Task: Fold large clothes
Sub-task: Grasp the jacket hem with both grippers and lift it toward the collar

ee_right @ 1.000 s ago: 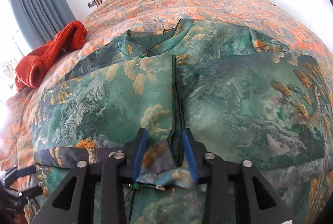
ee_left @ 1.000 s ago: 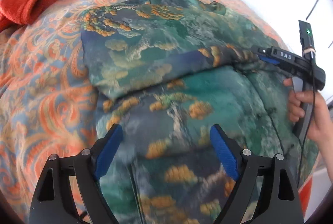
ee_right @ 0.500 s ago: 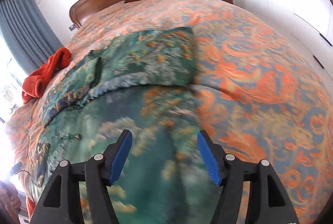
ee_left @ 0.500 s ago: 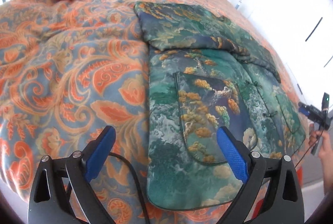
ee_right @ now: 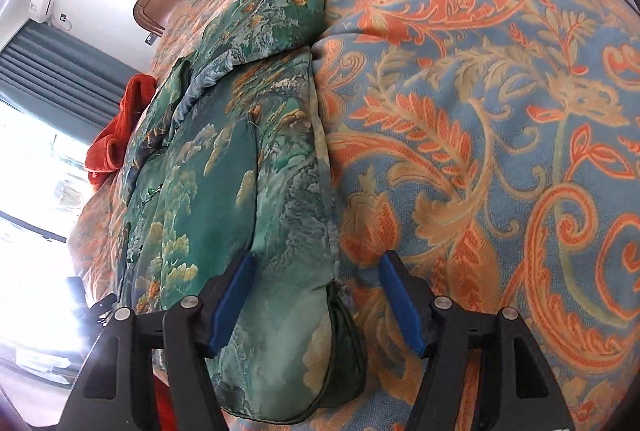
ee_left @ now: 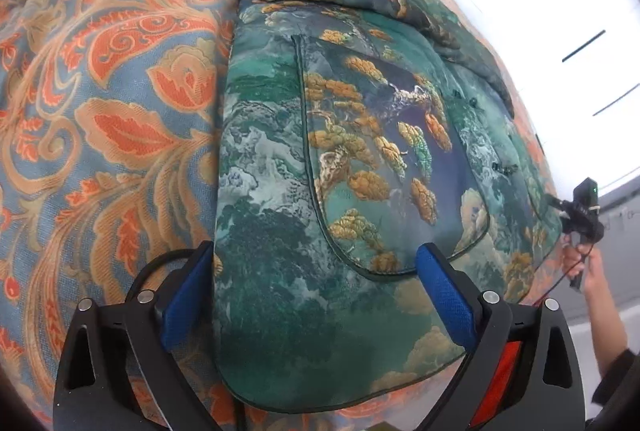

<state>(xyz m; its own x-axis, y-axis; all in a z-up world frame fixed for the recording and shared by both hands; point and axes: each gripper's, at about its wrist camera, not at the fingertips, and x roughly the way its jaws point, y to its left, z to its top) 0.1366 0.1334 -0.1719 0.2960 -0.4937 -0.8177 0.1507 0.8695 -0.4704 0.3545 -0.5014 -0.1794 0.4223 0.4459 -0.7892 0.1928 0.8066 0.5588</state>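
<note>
Both grippers hover with nothing between their pads: the left gripper (ee_left: 316,291) spread wide over the near left hem corner of the green jacket (ee_left: 360,159), the right gripper (ee_right: 316,299) (its jaws have just been opening) straddling the near right corner. That jacket lies face up on the bed (ee_right: 480,111), sleeves apparently already folded across the chest, so the sideways folds look done. Left, I judge, is lifting the hem toward the collar to halve the body. An orange garment (ee_right: 120,127) waits near the headboard. No containers are in view.
</note>
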